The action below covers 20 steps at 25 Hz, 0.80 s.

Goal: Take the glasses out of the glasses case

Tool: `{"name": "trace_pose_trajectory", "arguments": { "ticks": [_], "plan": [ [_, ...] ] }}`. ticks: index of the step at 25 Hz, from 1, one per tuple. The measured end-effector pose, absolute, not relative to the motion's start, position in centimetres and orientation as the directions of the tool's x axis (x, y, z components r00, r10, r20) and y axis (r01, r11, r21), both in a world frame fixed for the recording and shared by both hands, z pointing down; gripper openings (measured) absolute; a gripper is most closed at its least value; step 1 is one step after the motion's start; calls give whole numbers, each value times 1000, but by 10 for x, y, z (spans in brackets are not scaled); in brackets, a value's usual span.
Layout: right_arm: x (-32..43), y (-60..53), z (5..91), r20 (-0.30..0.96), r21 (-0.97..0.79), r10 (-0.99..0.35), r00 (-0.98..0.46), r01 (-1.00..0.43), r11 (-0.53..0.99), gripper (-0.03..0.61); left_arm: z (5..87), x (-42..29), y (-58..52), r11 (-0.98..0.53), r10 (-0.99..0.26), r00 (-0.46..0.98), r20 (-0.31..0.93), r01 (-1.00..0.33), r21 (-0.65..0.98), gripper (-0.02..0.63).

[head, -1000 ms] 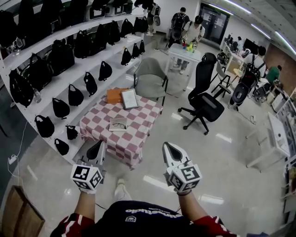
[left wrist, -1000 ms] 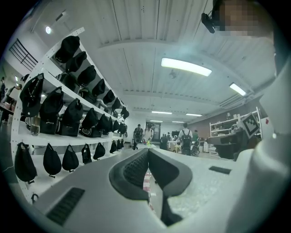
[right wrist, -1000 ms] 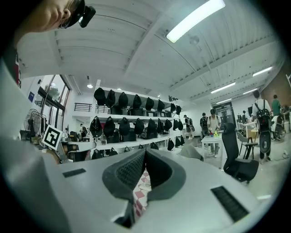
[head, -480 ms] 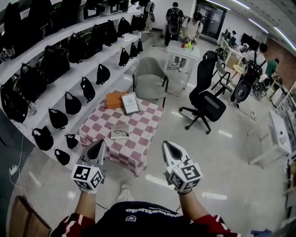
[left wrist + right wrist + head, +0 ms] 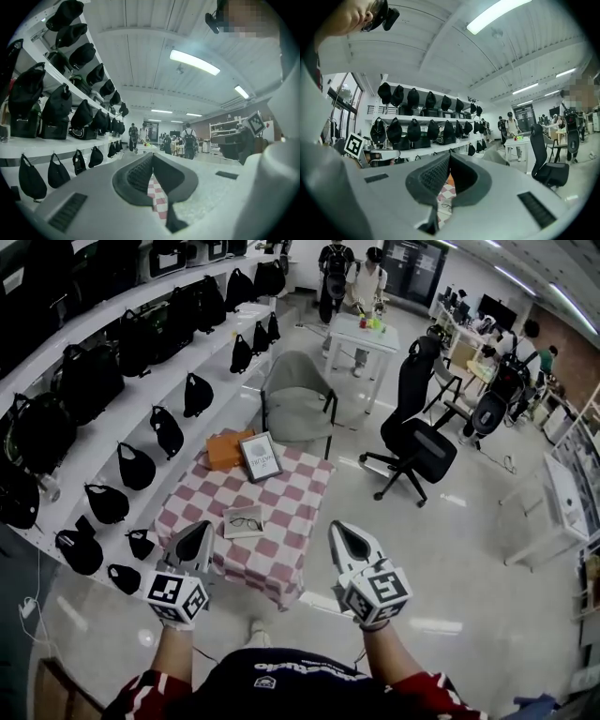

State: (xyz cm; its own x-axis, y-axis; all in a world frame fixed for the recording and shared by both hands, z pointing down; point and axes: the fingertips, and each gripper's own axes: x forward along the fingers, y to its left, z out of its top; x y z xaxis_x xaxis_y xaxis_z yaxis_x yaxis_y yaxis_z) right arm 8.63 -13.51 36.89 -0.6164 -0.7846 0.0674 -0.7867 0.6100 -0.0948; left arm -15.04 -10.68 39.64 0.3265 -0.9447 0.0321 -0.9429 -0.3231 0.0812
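A: Logged left gripper [image 5: 194, 546]: jaws together, empty, just short of table [image 5: 292, 491] near edge.
B: Glasses case [image 5: 236, 532] mid-table, open, glasses [image 5: 246, 521] inside, long axis crosswise; ahead, nearer left. Right gripper [image 5: 349, 544]: closed, empty.
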Motion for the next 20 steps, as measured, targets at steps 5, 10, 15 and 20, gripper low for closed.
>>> {"name": "trace_pose_trajectory", "arguments": {
  "ticks": [5, 10, 15, 20],
  "plan": [
    [69, -160, 375, 62, -98, -788, -612, -790, 605, -6, 397, -161, -139, -355, -933, 358, 42, -932, 72, 6],
    [46, -178, 367, 69, -87, -797, -600, -799, 595, -6, 394, -178, -162, -380, -923, 383, 30, -921, 82, 6],
    [27, -189, 360, 66, -61, -802, -593, -805, 590, -6, 391, -191, -177, -406, -913, 408, 6, -909, 92, 6],
    [18, -196, 364, 75, -59, -807, -585, -811, 582, -6, 396, -199, -188, -422, -905, 424, 0, -901, 101, 6]
  ]
}}
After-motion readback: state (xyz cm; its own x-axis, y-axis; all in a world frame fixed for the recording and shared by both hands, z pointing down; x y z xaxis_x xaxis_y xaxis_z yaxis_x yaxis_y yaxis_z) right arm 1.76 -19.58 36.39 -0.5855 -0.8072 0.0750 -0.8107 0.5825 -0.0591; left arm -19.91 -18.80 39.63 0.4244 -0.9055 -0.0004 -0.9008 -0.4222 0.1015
